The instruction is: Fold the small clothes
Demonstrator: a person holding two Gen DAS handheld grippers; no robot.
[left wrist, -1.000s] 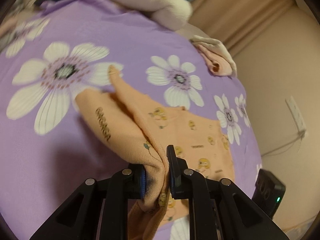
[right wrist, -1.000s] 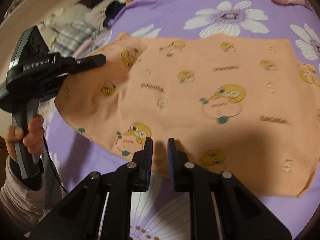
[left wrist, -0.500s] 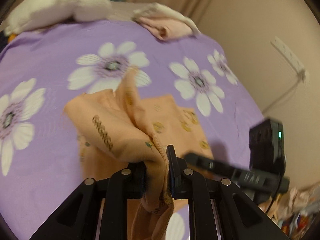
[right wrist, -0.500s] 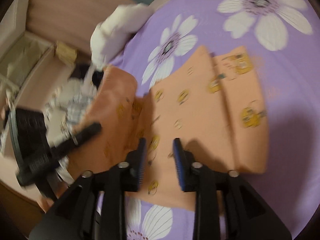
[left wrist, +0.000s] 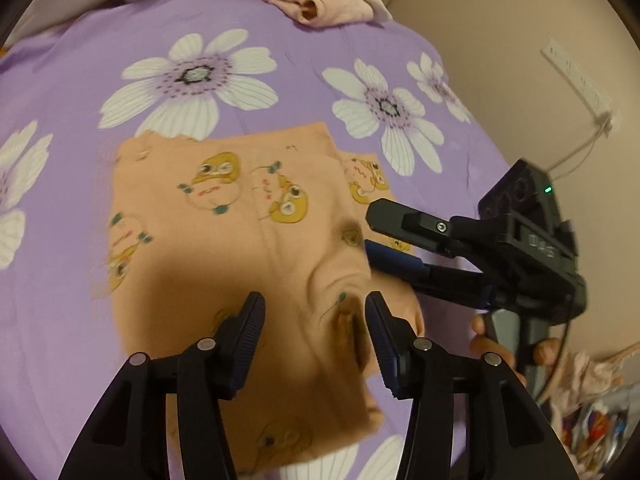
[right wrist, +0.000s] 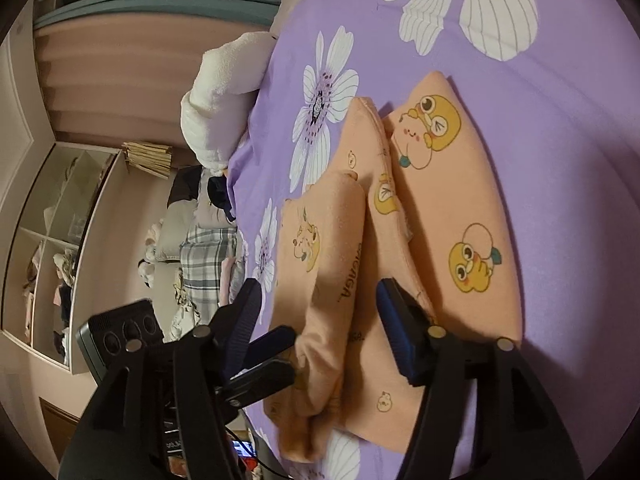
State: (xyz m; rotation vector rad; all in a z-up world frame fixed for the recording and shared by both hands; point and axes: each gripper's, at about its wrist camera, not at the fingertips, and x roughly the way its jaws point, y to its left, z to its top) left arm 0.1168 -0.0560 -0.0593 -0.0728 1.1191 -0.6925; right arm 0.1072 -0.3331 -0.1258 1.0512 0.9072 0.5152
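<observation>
An orange garment printed with yellow cartoon ducks (left wrist: 224, 216) lies folded over on the purple flowered bedspread (left wrist: 80, 80). My left gripper (left wrist: 314, 312) is open and empty, just above the garment's near wrinkled part. My right gripper (right wrist: 318, 300) is open, its jaws on either side of a raised fold of the garment (right wrist: 332, 264). In the left wrist view the right gripper (left wrist: 370, 230) reaches in from the right, its tips at the garment's right edge. In the right wrist view the left gripper (right wrist: 280, 354) shows at lower left, touching the fold's near end.
A pink folded garment (left wrist: 324, 4) and a white plush pillow (right wrist: 224, 92) lie at the bed's far edge. Piled clothes (right wrist: 204, 256) and a shelf unit (right wrist: 52, 240) stand beyond the bed. A wall (left wrist: 520, 20) with a power strip (left wrist: 580, 80) borders the bed.
My left gripper carried the pinched orange fabric across, opened and let it go, so the garment now lies folded over. My right gripper swung round and opened wider over the fold.
</observation>
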